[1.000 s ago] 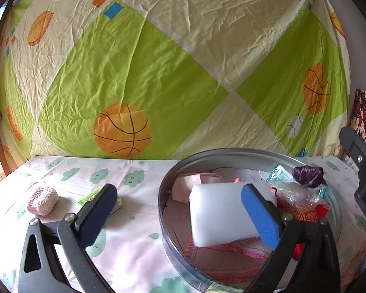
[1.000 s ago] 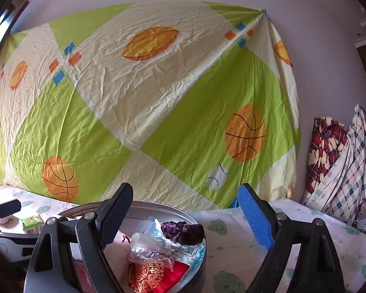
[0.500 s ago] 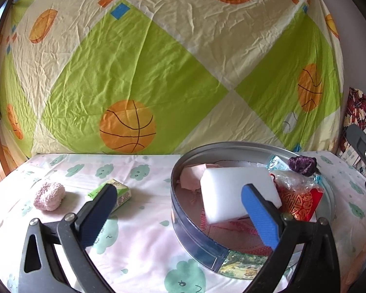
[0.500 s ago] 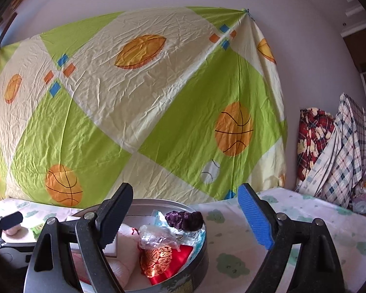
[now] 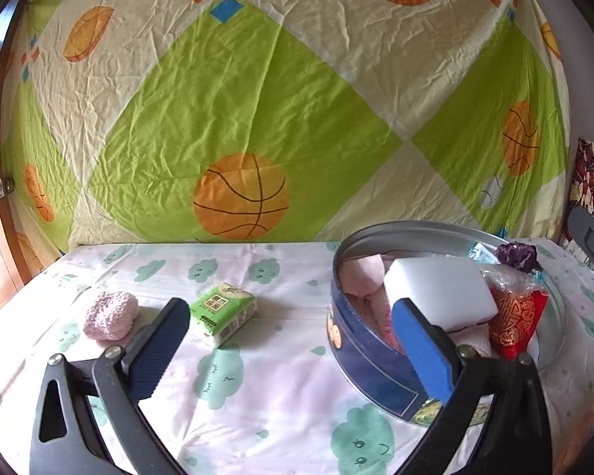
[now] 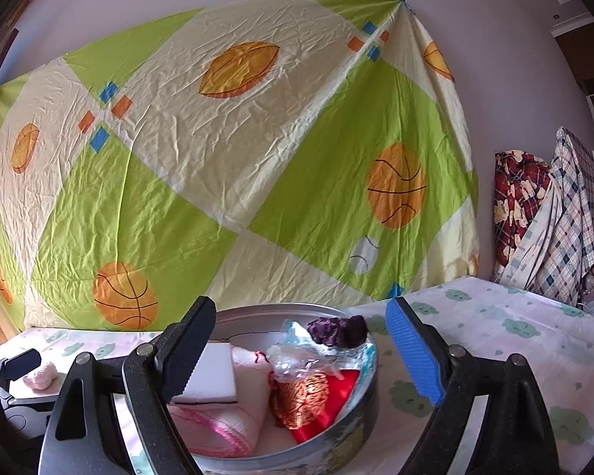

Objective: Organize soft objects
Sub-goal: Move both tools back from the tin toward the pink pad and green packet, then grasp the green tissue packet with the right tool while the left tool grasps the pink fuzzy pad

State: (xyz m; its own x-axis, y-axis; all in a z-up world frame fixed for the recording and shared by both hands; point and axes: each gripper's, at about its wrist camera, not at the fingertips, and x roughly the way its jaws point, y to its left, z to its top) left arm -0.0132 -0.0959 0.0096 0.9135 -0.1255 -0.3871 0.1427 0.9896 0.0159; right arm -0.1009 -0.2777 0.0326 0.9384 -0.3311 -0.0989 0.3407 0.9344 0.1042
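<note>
A round blue tin (image 5: 372,368) sits on the table and holds a white sponge (image 5: 439,289), pink cloth (image 5: 362,273), a red-gold pouch (image 5: 514,316) and a purple ball (image 5: 516,255). A green tissue pack (image 5: 223,312) and a fluffy pink ball (image 5: 109,314) lie left of the tin. My left gripper (image 5: 293,350) is open and empty, back from the tin. My right gripper (image 6: 303,350) is open and empty above the tin (image 6: 352,423), where the sponge (image 6: 210,376) and pouch (image 6: 303,398) show.
A cloud-print cloth (image 5: 257,388) covers the table. A green and cream basketball sheet (image 5: 257,118) hangs behind it. Plaid fabrics (image 6: 554,217) hang at the right. The left gripper shows at the left edge of the right wrist view (image 6: 16,364).
My left gripper has pulled back and to the left, away from the tin, leaving the white sponge in it. The right gripper has risen slightly and drifted.
</note>
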